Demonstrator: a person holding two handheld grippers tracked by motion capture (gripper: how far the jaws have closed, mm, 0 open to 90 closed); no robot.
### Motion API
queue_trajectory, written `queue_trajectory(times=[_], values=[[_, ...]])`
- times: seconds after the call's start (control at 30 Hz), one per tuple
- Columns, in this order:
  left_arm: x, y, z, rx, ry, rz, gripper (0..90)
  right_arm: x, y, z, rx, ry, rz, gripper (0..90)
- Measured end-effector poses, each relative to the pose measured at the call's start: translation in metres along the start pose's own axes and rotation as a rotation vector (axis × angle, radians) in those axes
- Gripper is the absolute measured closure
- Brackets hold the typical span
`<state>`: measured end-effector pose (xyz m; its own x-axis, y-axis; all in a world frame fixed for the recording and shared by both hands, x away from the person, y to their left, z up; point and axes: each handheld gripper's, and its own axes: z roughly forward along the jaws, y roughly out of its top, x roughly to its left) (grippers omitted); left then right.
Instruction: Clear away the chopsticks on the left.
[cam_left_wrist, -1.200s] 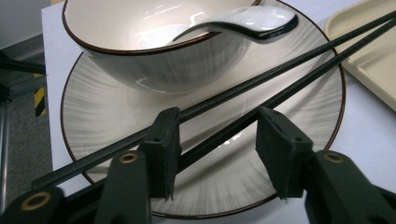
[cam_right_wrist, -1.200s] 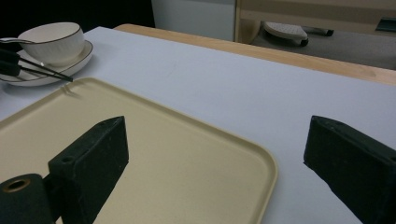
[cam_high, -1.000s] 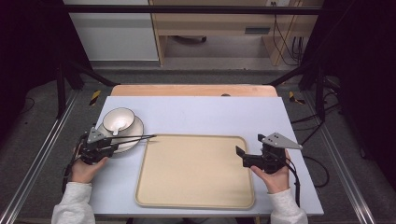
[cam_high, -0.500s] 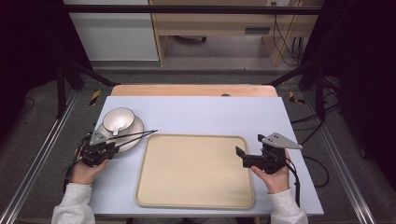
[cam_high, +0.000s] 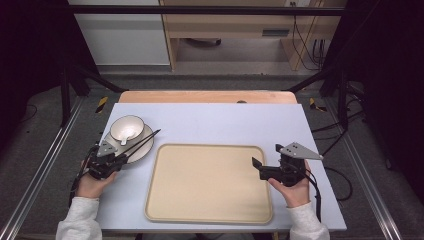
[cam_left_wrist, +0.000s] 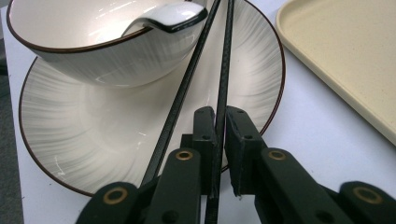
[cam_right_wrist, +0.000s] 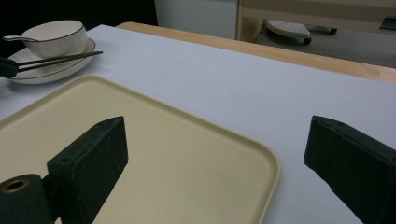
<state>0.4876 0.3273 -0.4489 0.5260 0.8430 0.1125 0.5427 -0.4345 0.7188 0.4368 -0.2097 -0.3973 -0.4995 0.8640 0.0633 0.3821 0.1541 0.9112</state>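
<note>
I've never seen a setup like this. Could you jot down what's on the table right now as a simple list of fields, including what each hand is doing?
Table: pale blue top with a wooden far edge
Tray: beige, nothing on it, in the middle
Plate: white, dark rim, left of the tray
Bowl: white, sitting on the plate
Spoon: white, resting in the bowl
Chopsticks: black pair lying across the plate
Left tongs: closed on one chopstick; the other runs just beside the jaw
Right tongs: open, holding nothing, over the tray's right edge
</note>
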Motion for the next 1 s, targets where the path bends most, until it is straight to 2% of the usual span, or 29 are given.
queue_trajectory(times=[0.2, 0.5, 0.63, 0.8, 1.0], values=[[-0.001, 0.007, 0.003, -0.027, -0.020, -0.029, 76.5, 0.000, 0.001, 0.000, -0.003, 0.003, 0.001, 5.8], [-0.001, 0.011, 0.017, -0.002, -0.009, -0.071, 80.9, 0.001, 0.002, -0.001, -0.007, 0.001, -0.001, 4.8], [-0.002, 0.012, 0.019, -0.011, -0.017, -0.090, 81.4, 0.001, 0.002, -0.001, -0.007, 0.000, -0.002, 4.7], [-0.004, 0.012, 0.019, -0.011, -0.027, -0.082, 85.0, 0.001, 0.002, -0.001, -0.005, -0.002, -0.005, 4.6], [-0.007, 0.013, 0.018, -0.005, -0.023, -0.069, 85.2, 0.001, 0.002, -0.002, -0.005, -0.001, -0.002, 4.4]])
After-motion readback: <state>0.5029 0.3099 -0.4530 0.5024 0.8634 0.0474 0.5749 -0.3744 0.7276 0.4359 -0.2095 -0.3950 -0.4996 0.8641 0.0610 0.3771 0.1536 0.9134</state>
